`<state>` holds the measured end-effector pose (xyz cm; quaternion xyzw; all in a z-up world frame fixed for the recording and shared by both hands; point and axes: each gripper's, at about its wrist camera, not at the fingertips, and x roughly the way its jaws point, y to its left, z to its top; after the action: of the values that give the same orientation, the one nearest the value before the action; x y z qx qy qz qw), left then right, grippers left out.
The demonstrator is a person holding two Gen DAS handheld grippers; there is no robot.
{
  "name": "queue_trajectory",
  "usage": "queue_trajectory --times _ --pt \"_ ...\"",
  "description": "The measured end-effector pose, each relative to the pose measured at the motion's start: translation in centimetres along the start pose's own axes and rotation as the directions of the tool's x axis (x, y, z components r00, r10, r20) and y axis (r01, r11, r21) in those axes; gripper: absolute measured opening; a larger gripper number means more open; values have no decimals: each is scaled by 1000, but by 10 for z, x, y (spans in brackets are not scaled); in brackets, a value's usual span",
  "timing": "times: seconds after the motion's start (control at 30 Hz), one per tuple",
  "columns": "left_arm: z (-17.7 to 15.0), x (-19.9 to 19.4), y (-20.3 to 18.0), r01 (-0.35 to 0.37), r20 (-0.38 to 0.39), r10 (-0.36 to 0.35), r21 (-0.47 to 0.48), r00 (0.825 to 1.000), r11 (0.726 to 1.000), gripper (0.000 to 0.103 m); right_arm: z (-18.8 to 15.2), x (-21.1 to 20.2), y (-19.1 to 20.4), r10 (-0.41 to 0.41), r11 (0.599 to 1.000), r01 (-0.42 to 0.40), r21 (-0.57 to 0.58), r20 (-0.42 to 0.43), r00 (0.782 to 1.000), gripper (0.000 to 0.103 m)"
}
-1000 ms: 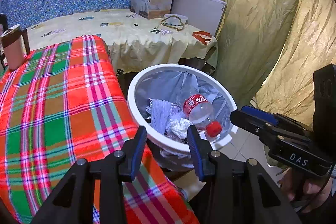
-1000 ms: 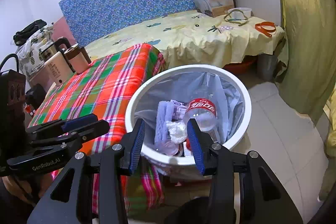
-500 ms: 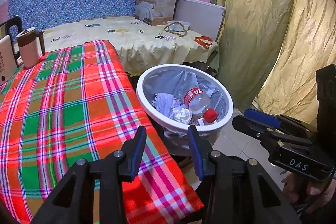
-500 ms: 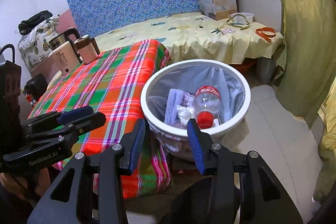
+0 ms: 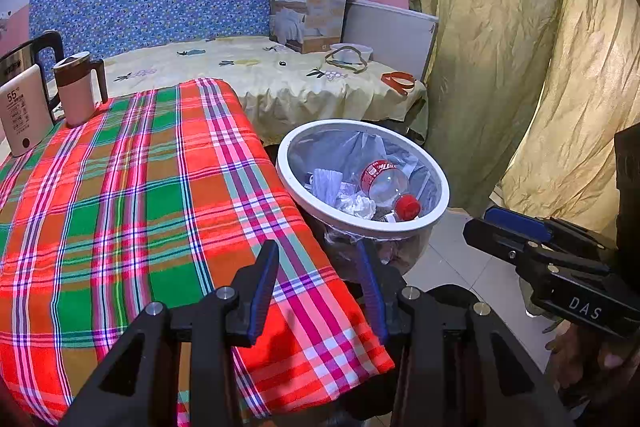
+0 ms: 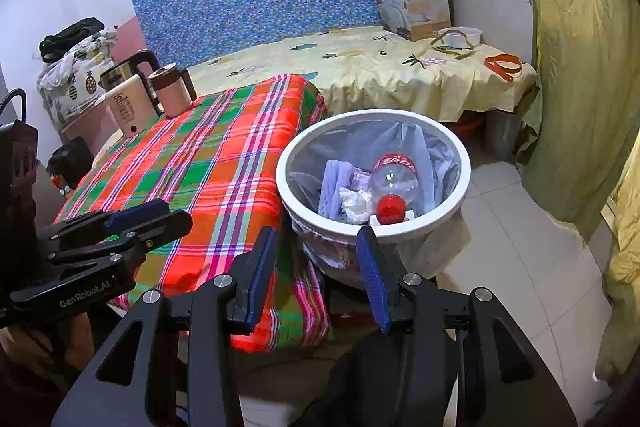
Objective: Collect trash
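A white-rimmed trash bin [image 5: 440, 187] lined with a grey bag stands beside the plaid-covered table [image 5: 120, 195]. Inside lie a clear plastic bottle with a red cap [image 5: 386, 183], crumpled white paper [image 5: 356, 205] and a pale cloth [image 5: 326, 181]. The bin also shows in the right wrist view [image 6: 464, 163], with the bottle [image 6: 394, 179] in it. My left gripper [image 5: 318, 281] is open and empty over the table's near right corner. My right gripper [image 6: 318, 267] is open and empty, just short of the bin's rim.
A pink mug [image 5: 78, 89], a white kettle [image 5: 22, 115] and a steel kettle stand at the table's far left. Behind is a bed with a yellow sheet [image 5: 280, 75], a cardboard box [image 5: 308, 11], a bowl and an orange strap. Yellow-green curtains [image 5: 520, 47] hang at right above the tiled floor [image 6: 520, 247].
Both grippers have pulled back and away from the bin, which now looks smaller and farther. Both stay open and empty. More of the table and the mug has come into view.
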<state>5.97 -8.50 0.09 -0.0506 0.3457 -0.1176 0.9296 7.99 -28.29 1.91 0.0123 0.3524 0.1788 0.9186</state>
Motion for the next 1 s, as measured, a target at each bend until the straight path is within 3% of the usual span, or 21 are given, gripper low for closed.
queue_trajectory --times 1.0 --pt "-6 -4 -6 -16 10 16 6 1000 1000 42 -5 -4 -2 2 1000 -2 0 6 1000 44"
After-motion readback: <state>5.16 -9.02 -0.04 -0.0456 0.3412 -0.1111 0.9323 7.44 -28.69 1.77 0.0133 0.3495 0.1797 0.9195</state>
